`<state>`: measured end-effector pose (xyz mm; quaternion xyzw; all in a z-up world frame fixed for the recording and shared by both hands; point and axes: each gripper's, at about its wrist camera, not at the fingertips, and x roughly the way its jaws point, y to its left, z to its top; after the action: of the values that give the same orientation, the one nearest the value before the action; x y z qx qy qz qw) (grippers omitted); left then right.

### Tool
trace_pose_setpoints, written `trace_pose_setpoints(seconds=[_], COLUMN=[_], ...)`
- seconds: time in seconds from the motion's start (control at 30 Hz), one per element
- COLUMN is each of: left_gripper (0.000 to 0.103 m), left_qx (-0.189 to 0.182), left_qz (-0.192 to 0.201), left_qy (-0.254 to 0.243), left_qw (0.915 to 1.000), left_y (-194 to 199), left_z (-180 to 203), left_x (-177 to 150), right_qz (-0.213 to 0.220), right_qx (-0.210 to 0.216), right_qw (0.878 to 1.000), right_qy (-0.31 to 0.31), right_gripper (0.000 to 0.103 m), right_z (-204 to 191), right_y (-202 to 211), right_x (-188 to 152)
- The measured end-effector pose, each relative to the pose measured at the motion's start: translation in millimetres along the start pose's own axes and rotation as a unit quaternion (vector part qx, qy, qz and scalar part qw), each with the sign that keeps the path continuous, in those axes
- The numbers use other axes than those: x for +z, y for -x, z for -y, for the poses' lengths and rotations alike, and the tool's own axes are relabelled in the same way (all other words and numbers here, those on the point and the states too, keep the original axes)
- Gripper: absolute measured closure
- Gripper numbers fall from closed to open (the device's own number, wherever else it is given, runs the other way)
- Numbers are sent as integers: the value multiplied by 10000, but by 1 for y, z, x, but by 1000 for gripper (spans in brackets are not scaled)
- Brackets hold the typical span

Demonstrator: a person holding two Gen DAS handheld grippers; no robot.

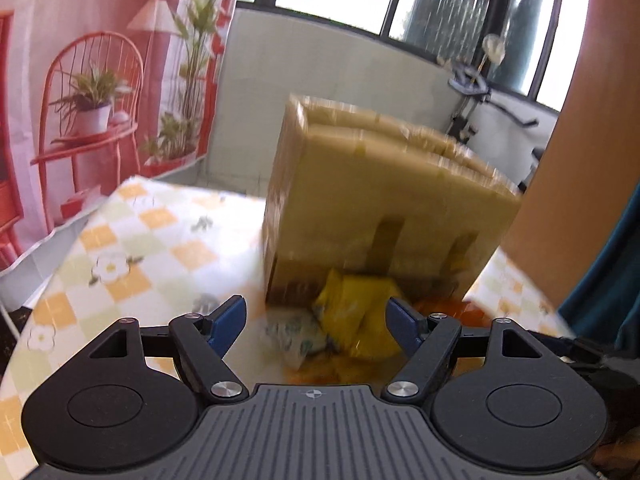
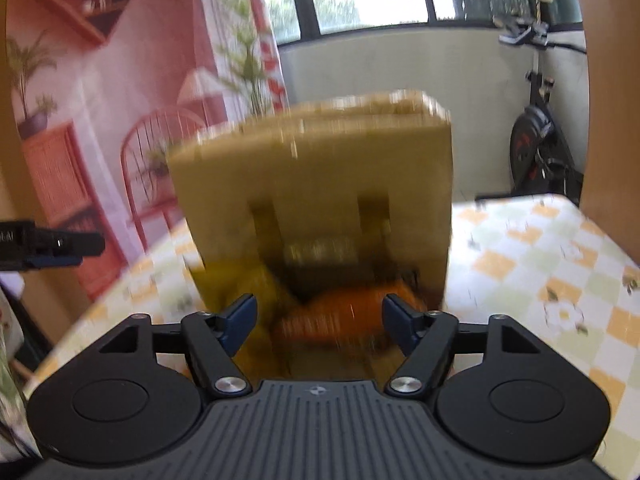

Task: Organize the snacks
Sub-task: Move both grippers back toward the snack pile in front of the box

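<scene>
A surface (image 1: 132, 240) covered in a yellow-and-white checked floral cloth carries a tan cardboard box (image 1: 384, 208) lying on its side, mouth toward both cameras. Blurred yellow snack packets (image 1: 356, 320) and an orange packet (image 2: 352, 312) lie at that mouth. The left gripper (image 1: 316, 322) and right gripper (image 2: 318, 322) have their fingers spread, holding nothing, so I judge the sorting barely begun.
</scene>
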<state>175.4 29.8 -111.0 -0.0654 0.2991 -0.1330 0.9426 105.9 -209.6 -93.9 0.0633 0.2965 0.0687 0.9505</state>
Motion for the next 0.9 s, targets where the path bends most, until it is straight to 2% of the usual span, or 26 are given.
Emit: trace_pose_setpoints(seconds=[0.13,0.23,0.47,0.73,0.9], left_gripper=[24,24,24,24,24], left_qx=[171,161,136,67,26], left_qz=[-132,-242,-519,-818,-963], left_qy=[-146,-115,-128,-129,-131], left_qw=[9997,9995,9985,9965,9953], left_y=[-13,-19,-26,-35,-40], left_z=[0,4,5,9,10], left_x=[-18,-33,-53,-66,-74], right_qz=[-352,-523,-747,-742,-745], right_qx=[-146,-245,-233,-198,-240], right_qw=[9993,9983,9964,9922,9945], right_qy=[9,-79,317,985,696], right_gripper=[24,18,9,8,8], right_z=[13,21,10,-11,-5], right_y=[-9,-14,-24,-34,-39], right_x=[-20,-28,-54,-74,-78])
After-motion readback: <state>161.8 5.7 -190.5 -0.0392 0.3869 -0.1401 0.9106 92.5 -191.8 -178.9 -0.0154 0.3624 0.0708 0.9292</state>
